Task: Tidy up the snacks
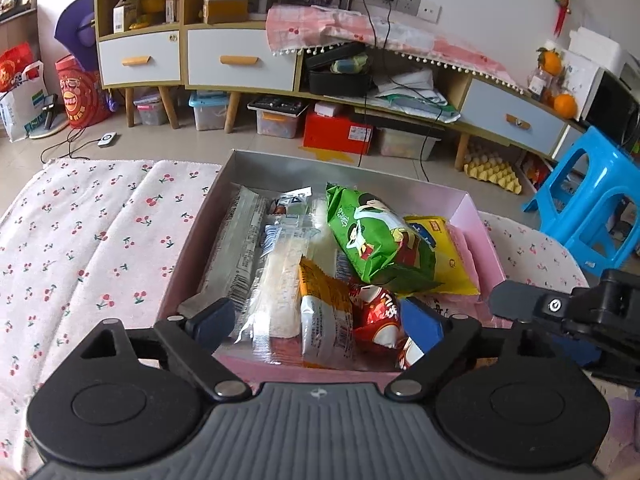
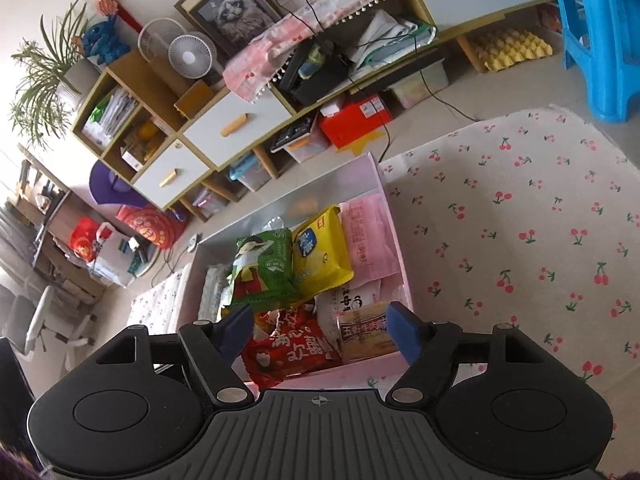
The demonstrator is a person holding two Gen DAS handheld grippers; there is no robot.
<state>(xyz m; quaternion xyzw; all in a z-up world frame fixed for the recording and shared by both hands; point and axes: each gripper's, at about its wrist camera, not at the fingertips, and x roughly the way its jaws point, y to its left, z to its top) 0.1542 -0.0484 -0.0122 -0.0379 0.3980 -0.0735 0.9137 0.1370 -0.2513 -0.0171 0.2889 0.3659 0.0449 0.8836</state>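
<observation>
A pink box sits at the centre of both views on a worktop covered by a cherry-print cloth, and the snacks lie piled inside it. In the left wrist view, the left hand-held gripper stands wide over the near edge of the box, its blue pads on either side of an orange-and-white packet and a red packet without pressing them. A green bag lies at mid-frame on a yellow bag. In the right wrist view, the right hand-held gripper is also spread wide and grips nothing; the red packet and a tan packet lie between its pads. A blue stool stands at the right edge.
</observation>
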